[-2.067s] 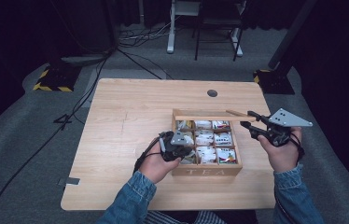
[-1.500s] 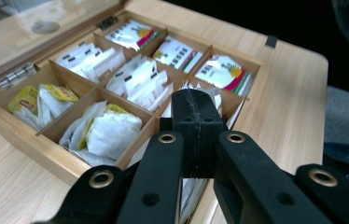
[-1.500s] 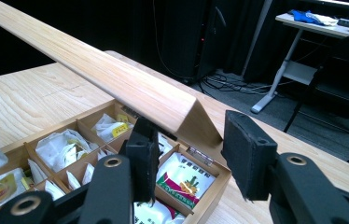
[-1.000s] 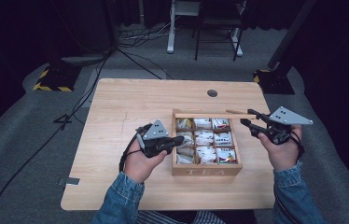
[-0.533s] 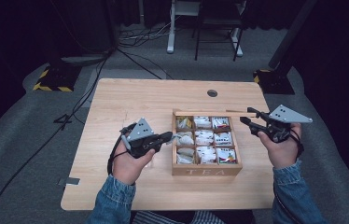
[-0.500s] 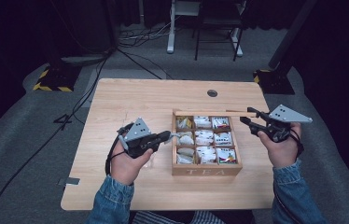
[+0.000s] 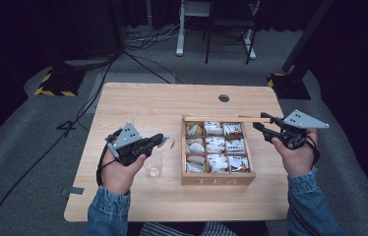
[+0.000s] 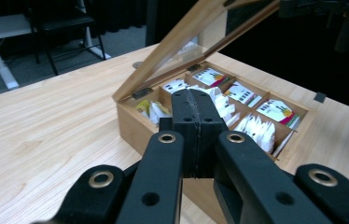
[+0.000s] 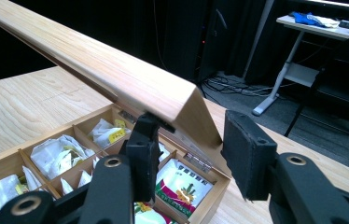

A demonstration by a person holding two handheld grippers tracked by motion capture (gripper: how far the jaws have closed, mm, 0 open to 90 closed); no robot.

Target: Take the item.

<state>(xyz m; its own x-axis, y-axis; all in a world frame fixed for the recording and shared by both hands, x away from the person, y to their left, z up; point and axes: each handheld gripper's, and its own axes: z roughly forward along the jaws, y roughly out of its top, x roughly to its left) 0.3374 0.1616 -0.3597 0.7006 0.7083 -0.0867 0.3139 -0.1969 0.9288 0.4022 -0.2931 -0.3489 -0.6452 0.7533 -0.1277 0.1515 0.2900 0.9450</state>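
Note:
A wooden tea box [image 7: 216, 179] stands right of the table's middle, its compartments full of tea bags [image 9: 58, 154]. Its lid [image 7: 221, 119] is raised. My right gripper [image 7: 261, 122] holds the lid's free edge [image 9: 93, 60] between its jaws, one jaw under the wood and the other pad close beside the end. My left gripper [image 7: 161, 139] is left of the box, over a clear glass [image 7: 154, 164]. In the left gripper view its jaws [image 8: 195, 100] are pressed together. A small pale tea bag seems pinched at the tips, hard to make out.
The light wooden table [image 7: 147, 105] has a round cable hole [image 7: 224, 98] at the back. A grey tag [image 7: 74, 191] lies at the front left edge. Cables, a yellow-black base [image 7: 53, 84] and a white desk leg [image 7: 179, 29] are on the floor behind.
My left gripper has drawn out of the box and moved left, ending above the glass. The right gripper has kept the lid up in the same place.

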